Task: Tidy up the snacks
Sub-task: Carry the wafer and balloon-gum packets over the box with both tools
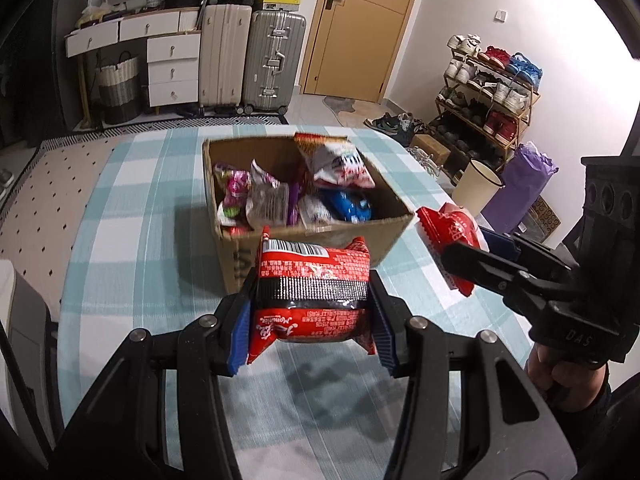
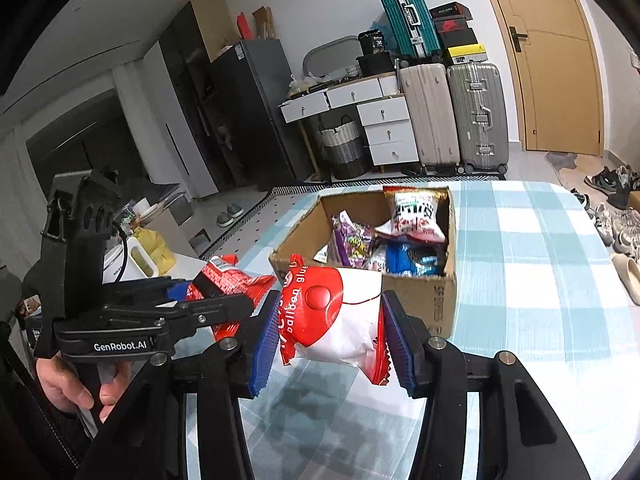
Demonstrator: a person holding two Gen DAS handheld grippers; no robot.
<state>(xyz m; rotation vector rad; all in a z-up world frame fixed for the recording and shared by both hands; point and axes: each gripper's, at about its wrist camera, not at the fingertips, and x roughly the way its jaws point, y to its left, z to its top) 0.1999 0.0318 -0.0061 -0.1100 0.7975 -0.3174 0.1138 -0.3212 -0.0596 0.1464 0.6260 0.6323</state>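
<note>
An open cardboard box (image 1: 396,216) holding several snack packets stands on the checked tablecloth; it also shows in the right wrist view (image 2: 416,296). My left gripper (image 1: 312,312) is shut on a red and black snack packet (image 1: 312,280) held above the cloth just in front of the box. My right gripper (image 2: 328,332) is shut on a red and white packet (image 2: 340,320), also in front of the box. In the left wrist view the right gripper (image 1: 460,256) holds that packet (image 1: 448,224) beside the box's right corner. The left gripper (image 2: 224,304) shows at left in the right wrist view.
The table with the blue and white checked cloth (image 1: 140,240) runs beyond the box. Suitcases (image 1: 272,60), a drawer desk (image 1: 172,60) and a door (image 1: 360,28) stand at the back. A shoe rack (image 1: 488,96) and a bin (image 1: 476,188) are at right.
</note>
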